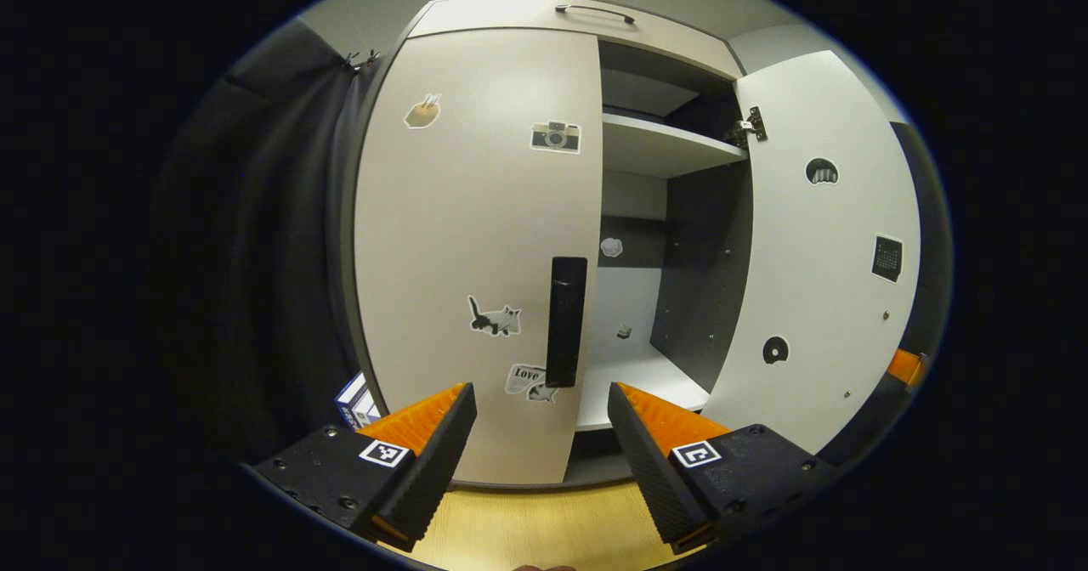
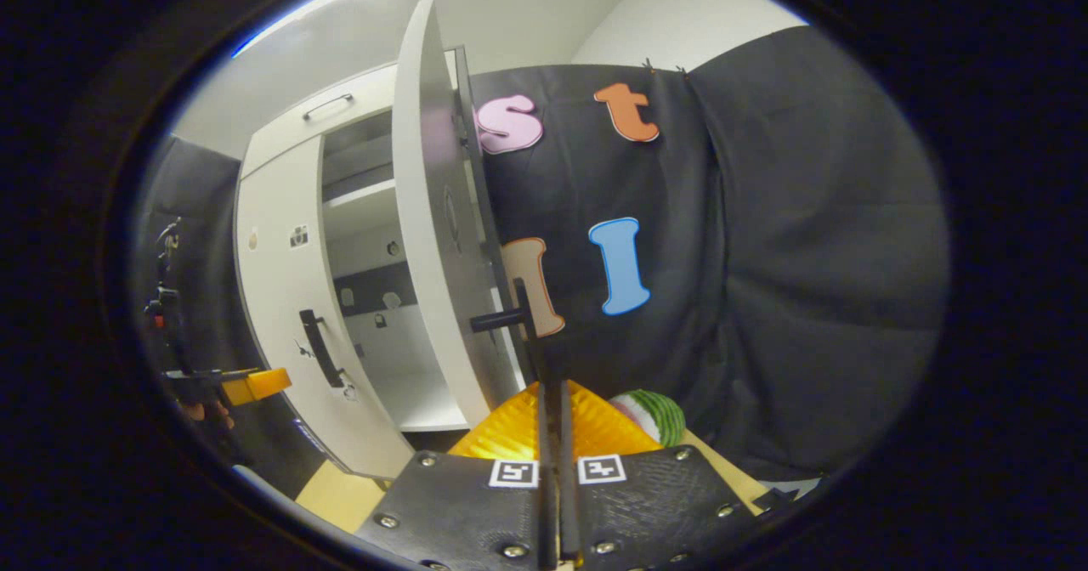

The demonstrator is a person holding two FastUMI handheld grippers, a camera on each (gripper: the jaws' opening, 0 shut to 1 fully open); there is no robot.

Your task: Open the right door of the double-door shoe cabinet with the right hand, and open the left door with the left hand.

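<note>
Right door (image 1: 816, 248) stands open; left door (image 1: 476, 248) shut; left gripper (image 1: 541, 435) jaws spread just short of its handle (image 1: 566, 320); right gripper (image 2: 552, 435) jaws pressed together — risk: off-centre approach, jaws slipping off the handle.

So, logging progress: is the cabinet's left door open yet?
Shut. The white stickered left door lies flush with its black bar handle untouched; the left hand-held gripper hovers open before it.

Shoe cabinet (image 1: 476, 214) — pale grey-white doors, dark grey interior walls; left door handle (image 1: 566, 320) was black. Floor (image 1: 527, 524) — light wood grain. Round object (image 2: 653, 414) beside the cloth was green-and-white striped.
</note>
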